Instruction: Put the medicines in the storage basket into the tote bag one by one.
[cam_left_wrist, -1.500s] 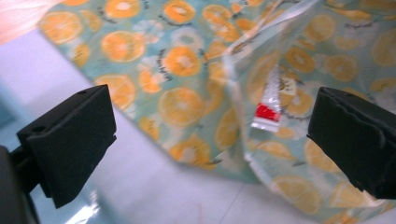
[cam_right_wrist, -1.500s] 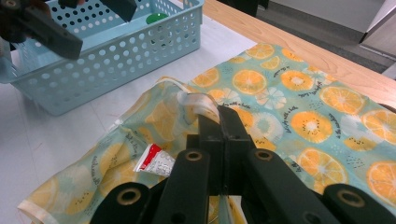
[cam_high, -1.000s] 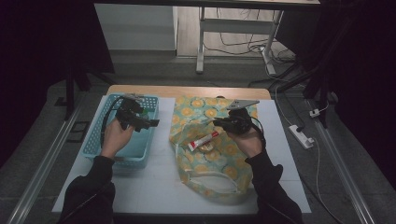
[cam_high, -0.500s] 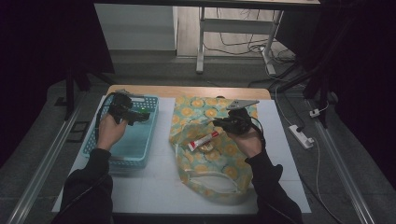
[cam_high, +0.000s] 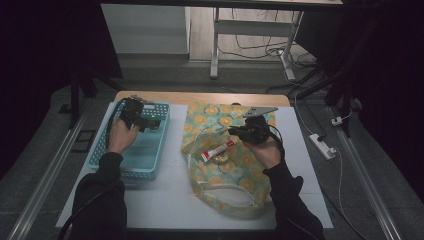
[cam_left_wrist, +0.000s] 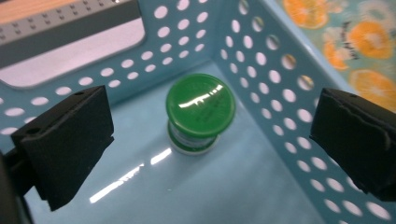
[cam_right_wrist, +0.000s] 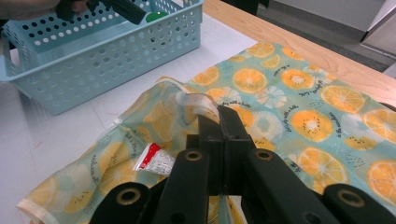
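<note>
A jar with a green lid stands upright in a far corner of the light blue perforated basket. My left gripper hovers above the jar, jaws wide open on either side of it and not touching. In the high view the left gripper is over the basket's far end. My right gripper is shut on the pale strap at the mouth of the orange-print fabric bag, holding that edge lifted. A red and white tube lies at the bag's opening, just left of the right gripper.
The basket sits left of the bag on a white mat over a wooden table. The green lid and the left gripper show past the basket's rim. A power strip lies on the floor to the right.
My left hand and gripper have moved from the middle of the basket to its far end, over the green-lidded jar. The right gripper has held still on the bag's strap.
</note>
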